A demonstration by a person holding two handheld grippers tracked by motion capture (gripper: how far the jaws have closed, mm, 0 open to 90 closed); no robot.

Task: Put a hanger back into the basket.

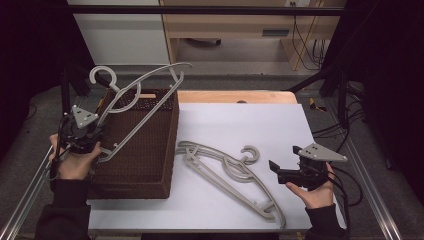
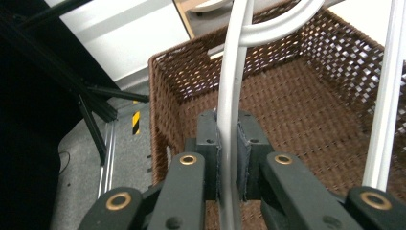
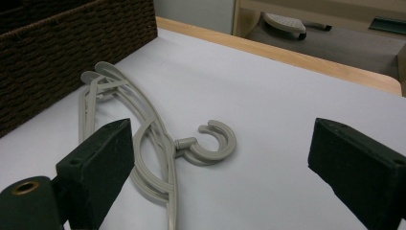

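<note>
Grey hanger (image 2: 229, 110) clamped in left claw (image 2: 228, 158) over basket (image 1: 150, 165); right claw (image 3: 218, 158) apart.

- You have three grey hangers: one hanger (image 1: 140, 97) over the basket, two hangers (image 1: 227, 172) stacked on the table.
- You have one brown wicker basket (image 1: 167, 150).
- You hold two grippers.

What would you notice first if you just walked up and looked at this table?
First, the pale grey plastic hanger held up over the brown woven basket at the table's left side, one of its bars pinched in the left gripper. Next, the other grey plastic hangers lying flat on the white tabletop beside the basket. The right gripper hovers near them, jaws wide apart.
</note>
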